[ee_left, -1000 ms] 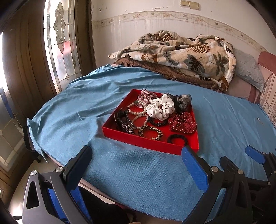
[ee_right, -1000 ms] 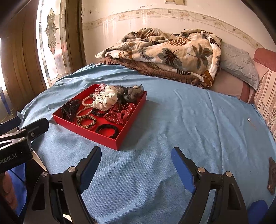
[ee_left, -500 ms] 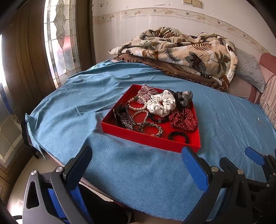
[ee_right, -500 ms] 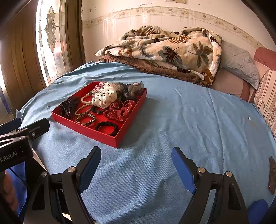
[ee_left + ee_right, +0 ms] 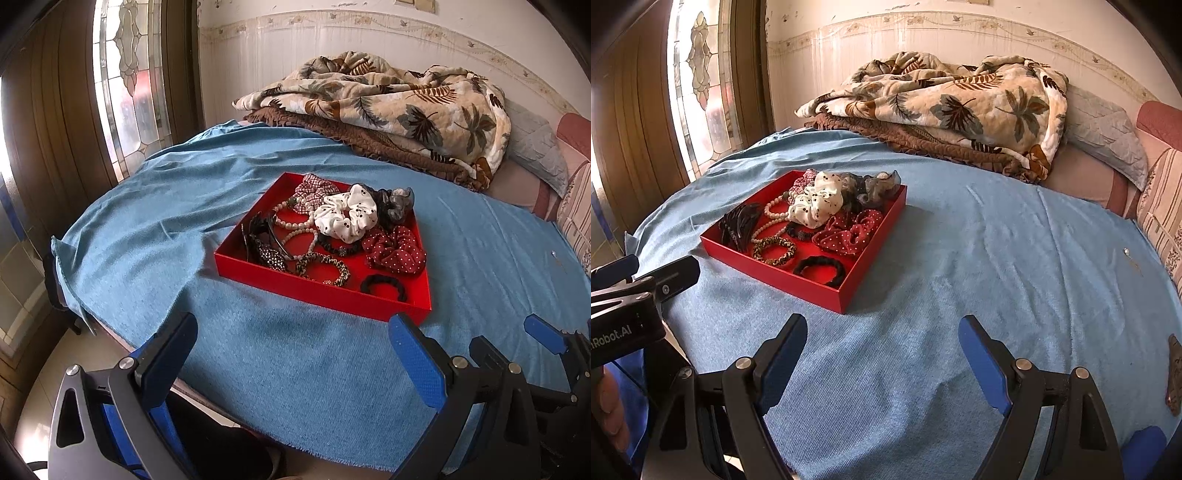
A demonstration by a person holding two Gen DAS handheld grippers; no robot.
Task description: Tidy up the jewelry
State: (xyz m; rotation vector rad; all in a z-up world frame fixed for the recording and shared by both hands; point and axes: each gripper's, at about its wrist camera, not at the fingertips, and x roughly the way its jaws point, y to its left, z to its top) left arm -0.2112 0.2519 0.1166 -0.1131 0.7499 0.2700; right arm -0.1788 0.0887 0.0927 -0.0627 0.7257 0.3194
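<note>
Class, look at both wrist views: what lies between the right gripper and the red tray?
Only bare blue cloth. The right wrist view shows nothing on it between the right gripper, jaws open, and the red tray.

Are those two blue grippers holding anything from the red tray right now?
No. The left gripper and right gripper are both open and empty, short of the red tray.

One red tray (image 5: 317, 291) is sitting on the bed, holding four scrunchies (image 5: 349, 216), two pale bead bracelets (image 5: 295, 225), one leopard-print bracelet (image 5: 325, 267), two black hair ties (image 5: 384, 286) and one dark hair claw (image 5: 260, 240).
</note>
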